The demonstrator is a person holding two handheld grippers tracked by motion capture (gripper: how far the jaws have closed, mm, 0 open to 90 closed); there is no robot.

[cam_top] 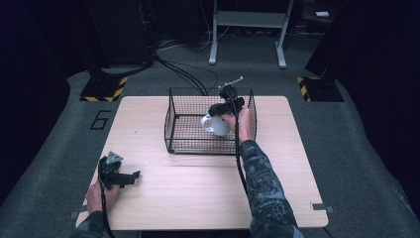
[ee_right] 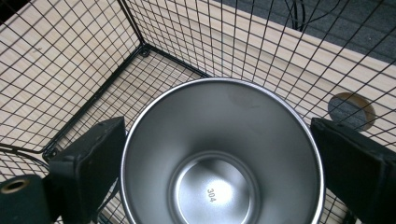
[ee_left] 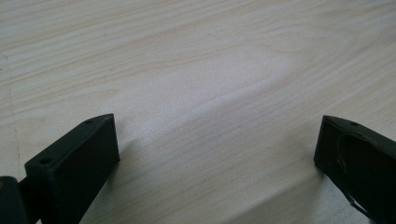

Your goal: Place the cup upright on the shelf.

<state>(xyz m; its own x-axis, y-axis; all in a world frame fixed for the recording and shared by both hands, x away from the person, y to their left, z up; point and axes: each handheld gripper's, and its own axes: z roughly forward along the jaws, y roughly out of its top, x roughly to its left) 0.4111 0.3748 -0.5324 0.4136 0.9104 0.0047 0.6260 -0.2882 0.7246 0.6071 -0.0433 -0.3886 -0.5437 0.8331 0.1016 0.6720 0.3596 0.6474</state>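
From above, my right gripper [cam_top: 224, 110] holds a white mug [cam_top: 215, 125] inside the wire basket [cam_top: 174, 124], tilted, handle toward my left; my left gripper [cam_top: 130, 177] rests idle on the table [cam_top: 198, 183].

Left gripper view: jaws spread, nothing between.

Right gripper view: jaws flank the mug's steel mouth [ee_right: 219, 154], which faces me. I judge I'm placing or lifting; contact unclear.

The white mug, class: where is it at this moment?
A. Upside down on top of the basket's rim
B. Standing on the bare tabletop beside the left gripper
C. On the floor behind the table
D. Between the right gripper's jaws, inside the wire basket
D: the high view shows the white mug at the right gripper within the wire basket, and the right gripper view shows its steel inside between the jaws with mesh all around.
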